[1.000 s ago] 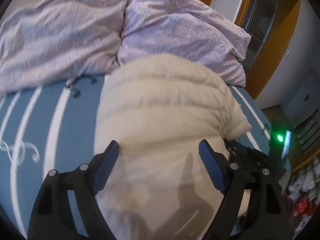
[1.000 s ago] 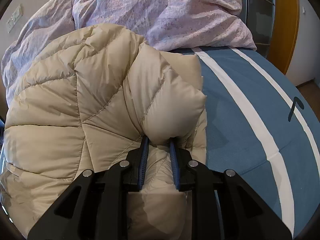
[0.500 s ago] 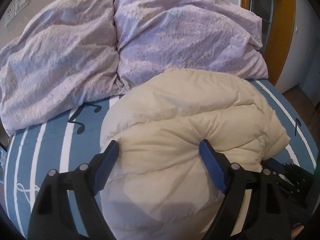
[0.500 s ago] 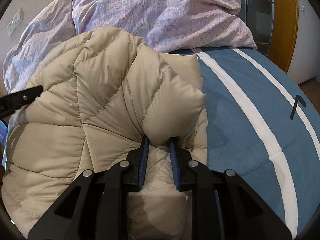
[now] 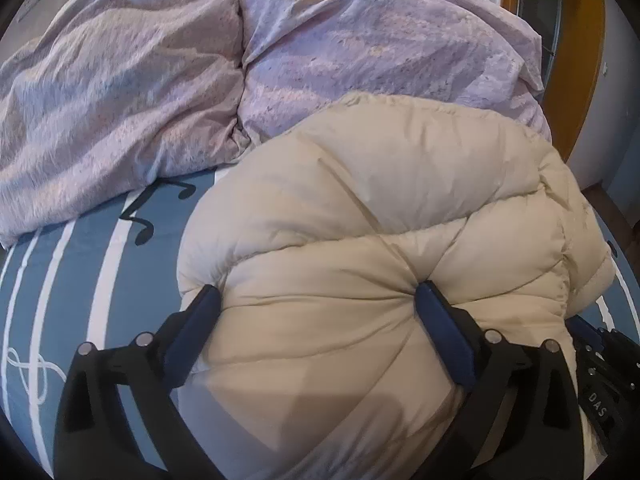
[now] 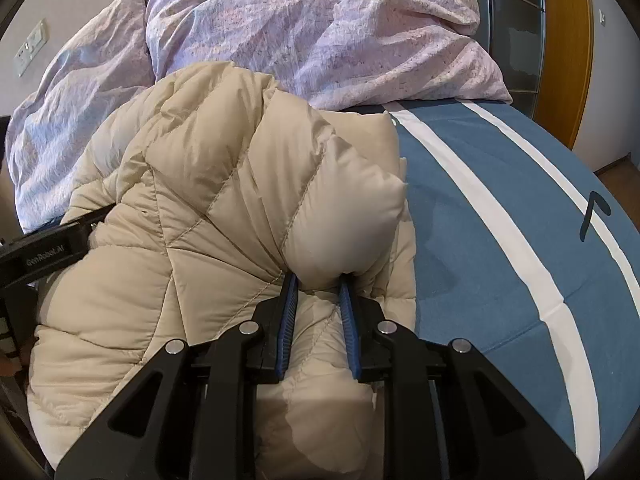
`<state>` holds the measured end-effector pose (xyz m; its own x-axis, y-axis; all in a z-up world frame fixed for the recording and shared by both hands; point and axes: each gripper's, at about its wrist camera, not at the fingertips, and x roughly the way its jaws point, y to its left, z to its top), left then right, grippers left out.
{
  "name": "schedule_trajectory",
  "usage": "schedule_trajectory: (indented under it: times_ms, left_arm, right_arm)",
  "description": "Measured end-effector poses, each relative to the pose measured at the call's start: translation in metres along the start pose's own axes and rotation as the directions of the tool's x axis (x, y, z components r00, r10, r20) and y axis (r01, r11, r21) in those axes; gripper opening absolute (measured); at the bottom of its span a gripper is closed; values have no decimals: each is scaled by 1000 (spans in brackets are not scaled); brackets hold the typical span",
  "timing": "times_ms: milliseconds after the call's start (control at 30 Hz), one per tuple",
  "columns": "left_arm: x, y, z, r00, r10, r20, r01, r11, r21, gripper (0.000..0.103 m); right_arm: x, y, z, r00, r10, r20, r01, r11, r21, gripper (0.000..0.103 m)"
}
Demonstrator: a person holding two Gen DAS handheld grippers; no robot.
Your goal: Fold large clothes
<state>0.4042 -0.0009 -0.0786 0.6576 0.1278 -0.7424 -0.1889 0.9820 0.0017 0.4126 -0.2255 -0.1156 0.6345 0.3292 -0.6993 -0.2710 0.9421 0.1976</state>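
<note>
A cream quilted puffer jacket (image 5: 380, 220) lies bunched on the blue striped bed; it also shows in the right wrist view (image 6: 208, 208). My left gripper (image 5: 318, 296) is wide open, its blue fingers pressed against the jacket's near bulge on both sides. My right gripper (image 6: 318, 284) is shut on a puffy fold of the jacket at its right edge. The left gripper's black body shows at the left edge of the right wrist view (image 6: 44, 256).
Two lilac crumpled pillows (image 5: 160, 72) lie at the head of the bed behind the jacket. The blue sheet with white stripes (image 6: 500, 208) spreads to the right and to the left (image 5: 72, 280). A wooden door frame (image 6: 568, 40) stands far right.
My left gripper has come down and forward onto the jacket, its open fingers now sinking into the padding. My right gripper keeps its hold and has hardly moved.
</note>
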Motion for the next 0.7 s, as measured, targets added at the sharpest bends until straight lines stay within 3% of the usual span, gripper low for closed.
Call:
schedule_trajectory:
  times_ms: [700]
  left_arm:
    - [16,-11,-8,995,100,18,-100,995,25,101]
  right_arm:
    - [-1,-1,0,1000,7,2,-7,1000,6,23]
